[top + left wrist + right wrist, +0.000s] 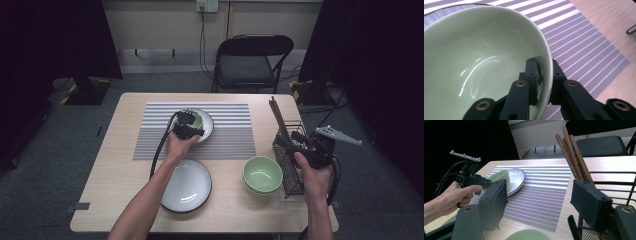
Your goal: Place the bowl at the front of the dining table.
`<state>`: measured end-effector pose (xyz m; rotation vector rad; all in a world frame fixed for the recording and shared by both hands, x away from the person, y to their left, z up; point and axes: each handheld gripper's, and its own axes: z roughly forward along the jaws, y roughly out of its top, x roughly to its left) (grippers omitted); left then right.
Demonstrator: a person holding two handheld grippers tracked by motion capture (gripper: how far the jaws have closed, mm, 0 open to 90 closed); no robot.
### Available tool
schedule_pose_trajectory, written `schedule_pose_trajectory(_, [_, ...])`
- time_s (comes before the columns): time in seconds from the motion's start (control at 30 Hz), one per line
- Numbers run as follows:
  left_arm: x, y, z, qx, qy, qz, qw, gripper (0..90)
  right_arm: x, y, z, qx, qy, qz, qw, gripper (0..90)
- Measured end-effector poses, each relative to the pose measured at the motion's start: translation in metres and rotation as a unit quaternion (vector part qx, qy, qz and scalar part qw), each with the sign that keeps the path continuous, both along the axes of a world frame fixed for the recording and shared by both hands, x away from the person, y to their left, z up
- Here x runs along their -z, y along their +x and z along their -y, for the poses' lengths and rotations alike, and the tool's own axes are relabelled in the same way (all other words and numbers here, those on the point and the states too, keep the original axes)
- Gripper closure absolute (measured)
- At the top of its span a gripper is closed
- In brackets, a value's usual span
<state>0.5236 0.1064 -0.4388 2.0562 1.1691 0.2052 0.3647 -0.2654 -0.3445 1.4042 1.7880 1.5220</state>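
On the table point(110, 200) the striped mat point(235, 135) carries a plate point(207, 125), and your green bowl point(486, 50) sits tilted on it. Your left tongs point(541, 75) straddle the bowl's rim, one jaw inside, one outside, gripping only lightly. Settle the bowl flat in the plate's middle before you let go. Keep the right tongs point(539, 202) spread and empty by the rack point(287, 165)

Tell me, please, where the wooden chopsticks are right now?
In the high view, the wooden chopsticks stand in the black wire basket at the table's right edge, beside the right gripper.
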Motion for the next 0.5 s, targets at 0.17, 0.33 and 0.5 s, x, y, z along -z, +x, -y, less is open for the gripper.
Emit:
schedule_pose_trajectory(0.17, [0.004,-0.001,0.002,0.009,0.014,0.002,0.9999,76.0,0.0,0.0,0.0,0.0,-0.001,0.001,1.0,29.0])
schedule_pose_trajectory(0.33, [0.005,0.0,-0.002,0.014,0.002,-0.001,0.9999,75.1,0.0,0.0,-0.001,-0.001,-0.001,0.0,1.0,29.0])
schedule_pose_trajectory(0.5, [0.006,0.0,-0.008,0.019,-0.006,0.001,0.9998,69.1,0.001,0.0,-0.003,-0.002,-0.001,-0.002,1.0,28.9])
